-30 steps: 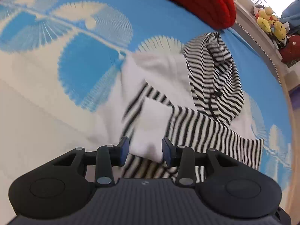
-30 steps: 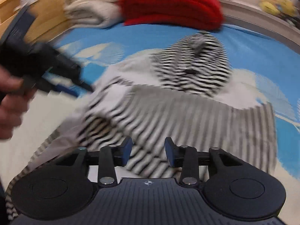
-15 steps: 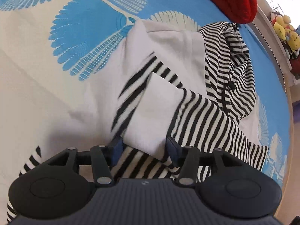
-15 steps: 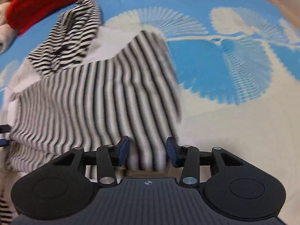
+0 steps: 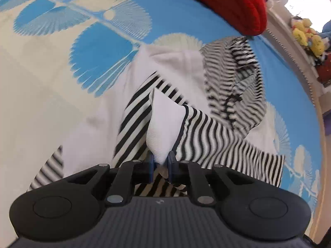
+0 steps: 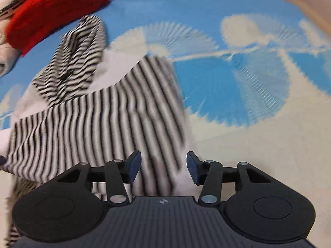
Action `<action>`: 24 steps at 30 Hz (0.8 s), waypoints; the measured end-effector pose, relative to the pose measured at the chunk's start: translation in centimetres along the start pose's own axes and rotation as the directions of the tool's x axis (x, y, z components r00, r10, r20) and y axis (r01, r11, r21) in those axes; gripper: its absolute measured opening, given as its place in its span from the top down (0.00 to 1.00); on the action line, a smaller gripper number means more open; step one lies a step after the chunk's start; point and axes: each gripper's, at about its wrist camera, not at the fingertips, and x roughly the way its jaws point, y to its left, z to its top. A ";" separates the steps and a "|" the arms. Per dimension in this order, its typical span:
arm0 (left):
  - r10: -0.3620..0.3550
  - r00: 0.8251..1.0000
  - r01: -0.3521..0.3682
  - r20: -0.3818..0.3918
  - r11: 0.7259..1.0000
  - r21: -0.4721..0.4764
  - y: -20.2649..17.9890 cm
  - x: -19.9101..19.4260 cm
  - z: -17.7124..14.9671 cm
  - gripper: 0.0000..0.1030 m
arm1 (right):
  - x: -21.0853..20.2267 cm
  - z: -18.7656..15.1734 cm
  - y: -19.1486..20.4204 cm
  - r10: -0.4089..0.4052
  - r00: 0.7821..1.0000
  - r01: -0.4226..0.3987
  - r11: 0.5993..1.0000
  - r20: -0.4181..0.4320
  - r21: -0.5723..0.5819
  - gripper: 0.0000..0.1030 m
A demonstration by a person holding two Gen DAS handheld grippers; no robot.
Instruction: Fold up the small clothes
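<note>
A small black-and-white striped hooded top [image 5: 223, 136] lies on the blue and cream patterned bedspread [image 5: 99, 47]. My left gripper [image 5: 160, 162] is shut on a white cuff [image 5: 163, 119] of the top and lifts it slightly off the cloth. In the right wrist view the same striped top [image 6: 99, 119] lies left of centre, its hood [image 6: 74, 60] toward the red pile. My right gripper [image 6: 163, 166] is open, its blue pads on either side of the top's near right corner, close over the fabric.
A folded red knit [image 5: 223, 2] lies at the far edge of the bed, also in the right wrist view [image 6: 53, 8] beside pale folded cloth [image 6: 4, 53]. Yellow plush toys [image 5: 308, 35] sit on a ledge beyond the bed's right edge.
My left gripper has closed on the white cuff and raised it. My right gripper swung to the top's right corner and stays open over it.
</note>
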 end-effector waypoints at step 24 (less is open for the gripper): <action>0.107 0.994 -0.102 -0.010 0.965 0.243 -2.7 3.2 -1.4 0.64 | -1.4 -0.3 2.7 -0.034 0.997 0.040 0.994 0.067 -0.099 0.50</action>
